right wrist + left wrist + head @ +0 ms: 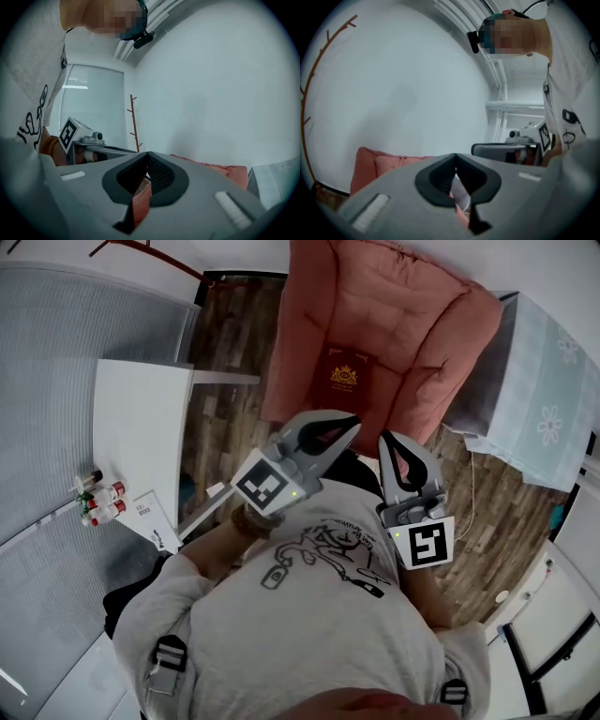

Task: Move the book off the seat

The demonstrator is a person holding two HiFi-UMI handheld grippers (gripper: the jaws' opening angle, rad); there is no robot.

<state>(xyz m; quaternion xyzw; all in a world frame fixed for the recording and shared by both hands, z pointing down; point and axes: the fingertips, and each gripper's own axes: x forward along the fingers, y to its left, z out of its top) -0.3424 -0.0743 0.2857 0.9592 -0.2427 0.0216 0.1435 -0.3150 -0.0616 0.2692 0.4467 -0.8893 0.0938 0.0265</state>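
We find left gripper (349, 425) and right gripper (386, 439) fingers shut, empty, short of the book (343, 377); open them before reaching it.

Ahead of me a pink padded armchair (384, 324) stands on a dark wood-plank floor (225, 343), backed by a plain white wall (393, 93). Left of the armchair I see a white table (141, 427), with grey window blinds (66, 352) beyond it. A thin brown branch-like stand (134, 122) rises on that same side. Right of the armchair lies a pale flower-print cloth (548, 399). The light is even and cool.
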